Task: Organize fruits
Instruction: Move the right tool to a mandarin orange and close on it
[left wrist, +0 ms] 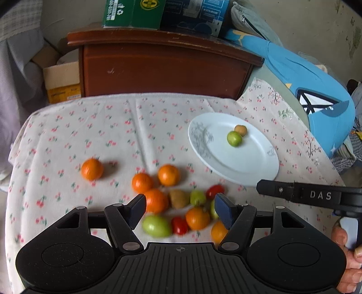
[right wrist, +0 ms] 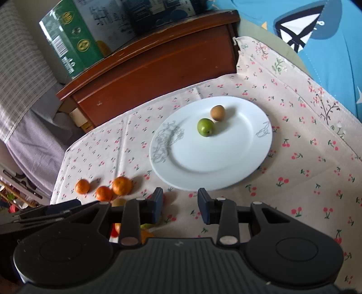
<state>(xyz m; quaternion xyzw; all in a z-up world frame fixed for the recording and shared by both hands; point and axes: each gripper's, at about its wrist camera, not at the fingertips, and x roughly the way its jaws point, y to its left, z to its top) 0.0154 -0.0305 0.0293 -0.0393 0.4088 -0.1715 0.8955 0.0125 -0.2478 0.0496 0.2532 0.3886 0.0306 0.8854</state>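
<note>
A heap of fruit lies on the cherry-print cloth: several oranges (left wrist: 156, 200), a green tomato (left wrist: 156, 225), red tomatoes (left wrist: 179, 225) and a brown fruit (left wrist: 179, 198). One orange (left wrist: 92, 169) sits apart to the left. My left gripper (left wrist: 180, 204) hovers open above the heap, its pads touching nothing. To the right, a white plate (right wrist: 203, 162) carries a green fruit (right wrist: 206, 127) and a small brown fruit (right wrist: 217, 112). My right gripper (right wrist: 181, 201) is open and empty just short of the plate's near rim. Three oranges (right wrist: 122, 185) show at its left.
A dark wooden cabinet (left wrist: 165, 67) stands behind the table, with a green carton (left wrist: 133, 13) on top. Blue bedding (left wrist: 316, 90) lies to the right and cardboard boxes (left wrist: 61, 81) to the left. A person's hand (left wrist: 344, 244) holds the right tool's handle.
</note>
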